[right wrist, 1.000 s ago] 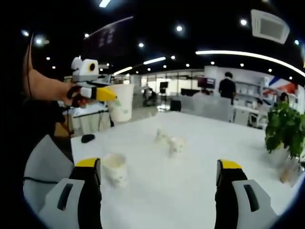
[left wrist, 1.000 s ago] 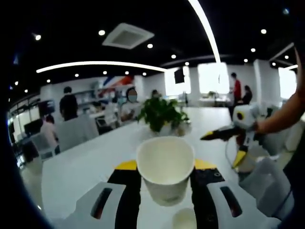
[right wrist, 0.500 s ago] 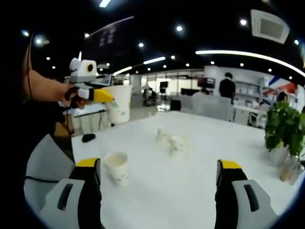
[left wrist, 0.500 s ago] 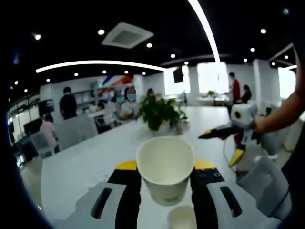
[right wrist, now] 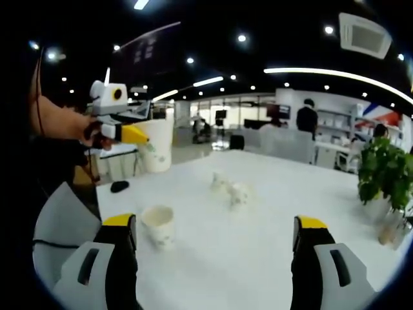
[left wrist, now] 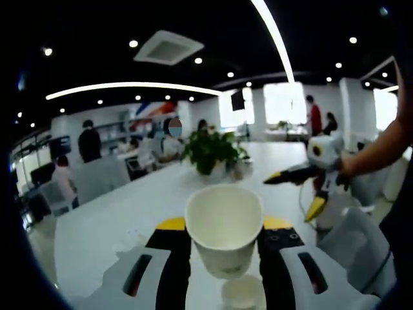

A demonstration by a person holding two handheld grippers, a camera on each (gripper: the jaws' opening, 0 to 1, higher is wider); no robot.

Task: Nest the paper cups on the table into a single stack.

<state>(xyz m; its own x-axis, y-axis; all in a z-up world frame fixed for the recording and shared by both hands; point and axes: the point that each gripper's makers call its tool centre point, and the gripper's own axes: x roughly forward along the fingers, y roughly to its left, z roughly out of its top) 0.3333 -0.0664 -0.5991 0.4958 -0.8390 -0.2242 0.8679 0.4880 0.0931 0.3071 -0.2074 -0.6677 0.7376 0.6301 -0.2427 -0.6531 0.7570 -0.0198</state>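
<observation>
Left gripper view: fingers [left wrist: 180,242] pinch empty cup [left wrist: 224,226].

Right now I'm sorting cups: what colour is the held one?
White paper cup, clearest in the left gripper view.

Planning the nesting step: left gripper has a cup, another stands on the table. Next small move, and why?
Probably lower the left gripper so the held cup drops into the upright cup just below it. The held one is clamped between the jaws, mouth up, and the standing one is open and near the table edge. The right gripper is open, free to steady it.
</observation>
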